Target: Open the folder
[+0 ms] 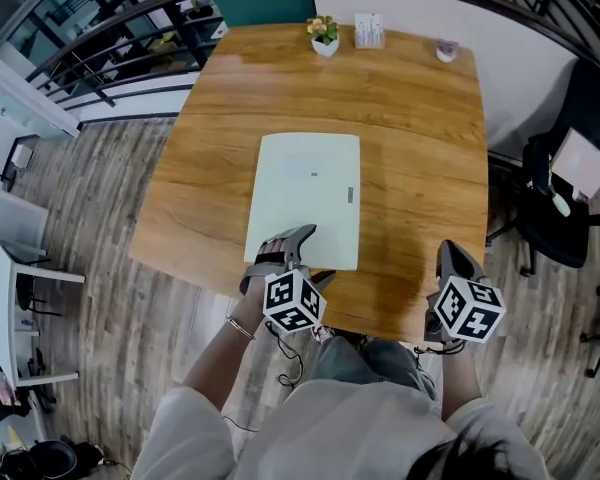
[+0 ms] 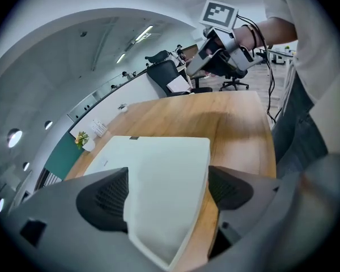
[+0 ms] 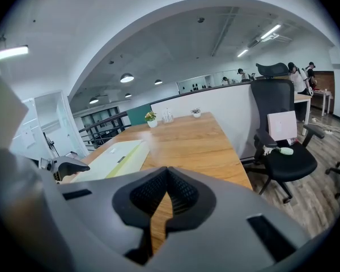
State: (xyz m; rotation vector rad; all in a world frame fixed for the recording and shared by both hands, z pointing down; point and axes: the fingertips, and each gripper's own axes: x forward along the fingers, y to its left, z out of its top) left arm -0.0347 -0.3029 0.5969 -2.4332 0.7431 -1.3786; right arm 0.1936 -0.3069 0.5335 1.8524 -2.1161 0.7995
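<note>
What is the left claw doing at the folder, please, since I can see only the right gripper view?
Observer: The left gripper view shows the left claw open, with the folder's near end between its jaws; the pads do not seem to press on it.
Operator: Is the folder's cover lifted at all?
Observer: No. From above, in the head view, it lies flat and closed on the table.
Operator: Where does my right claw sit relative to it?
Observer: In the head view the right claw is over the table's near edge, off to the folder's right and clear of it.
</note>
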